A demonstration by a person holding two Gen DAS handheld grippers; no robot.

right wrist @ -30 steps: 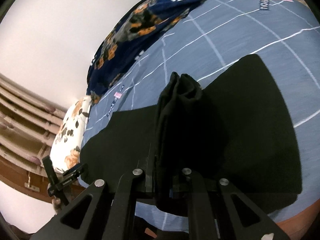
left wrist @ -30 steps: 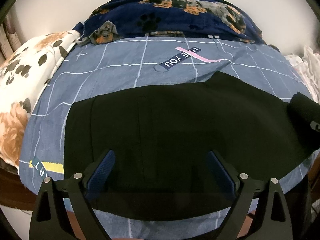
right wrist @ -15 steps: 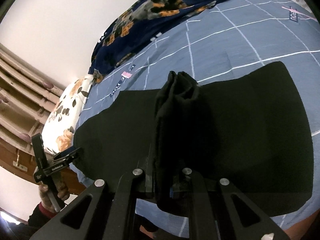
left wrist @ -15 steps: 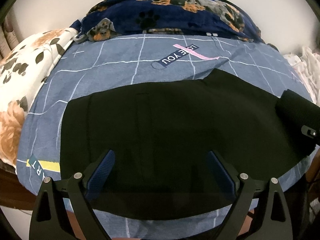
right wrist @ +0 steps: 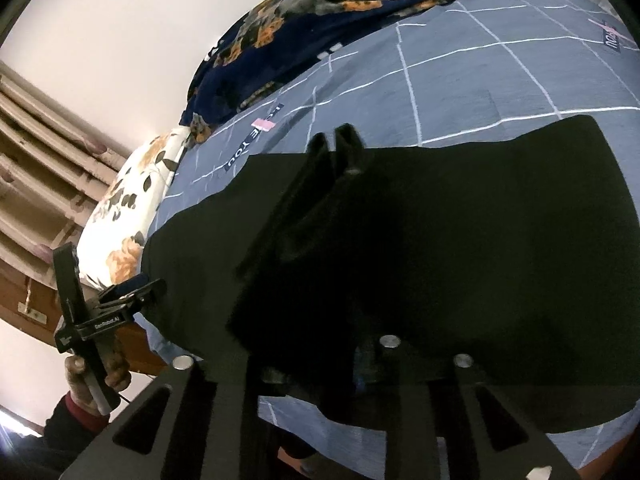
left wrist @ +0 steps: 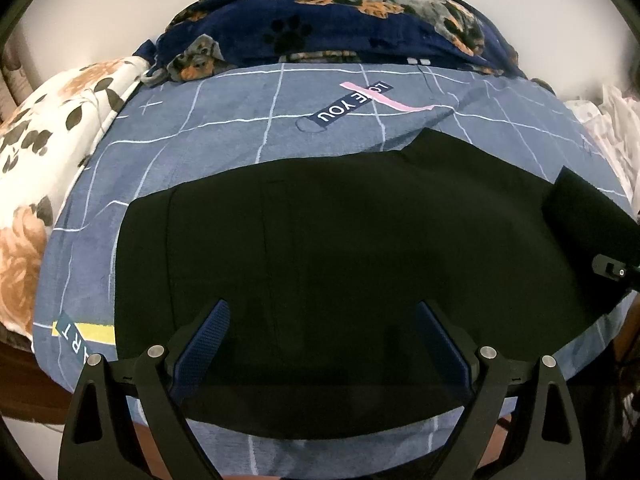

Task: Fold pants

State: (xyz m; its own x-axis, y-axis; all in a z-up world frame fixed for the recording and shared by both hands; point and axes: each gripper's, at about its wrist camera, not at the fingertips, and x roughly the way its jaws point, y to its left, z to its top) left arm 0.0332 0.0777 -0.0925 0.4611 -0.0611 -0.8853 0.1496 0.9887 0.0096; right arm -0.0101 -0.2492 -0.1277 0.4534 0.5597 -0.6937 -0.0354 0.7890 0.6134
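Black pants (left wrist: 340, 240) lie flat across the blue checked bedsheet (left wrist: 240, 120), filling the near half of the bed. My left gripper (left wrist: 322, 344) is open and empty, hovering over the near edge of the pants. My right gripper (right wrist: 320, 320) is shut on a bunched end of the pants (right wrist: 312, 220), lifted above the flat part (right wrist: 500, 240). That lifted fold and the right gripper show at the right edge of the left wrist view (left wrist: 592, 220). The left gripper, held in a hand, shows at the lower left of the right wrist view (right wrist: 108, 312).
A navy dog-print blanket (left wrist: 340, 28) is heaped along the far side of the bed by the wall. A white floral pillow (left wrist: 44, 152) lies at the left end. Pale cloth (left wrist: 616, 128) sits at the right end. The wooden bed frame (right wrist: 32, 292) shows at left.
My right gripper has swung left over the pants with the lifted fold, which now leans left. The left gripper has stayed open in about the same place.
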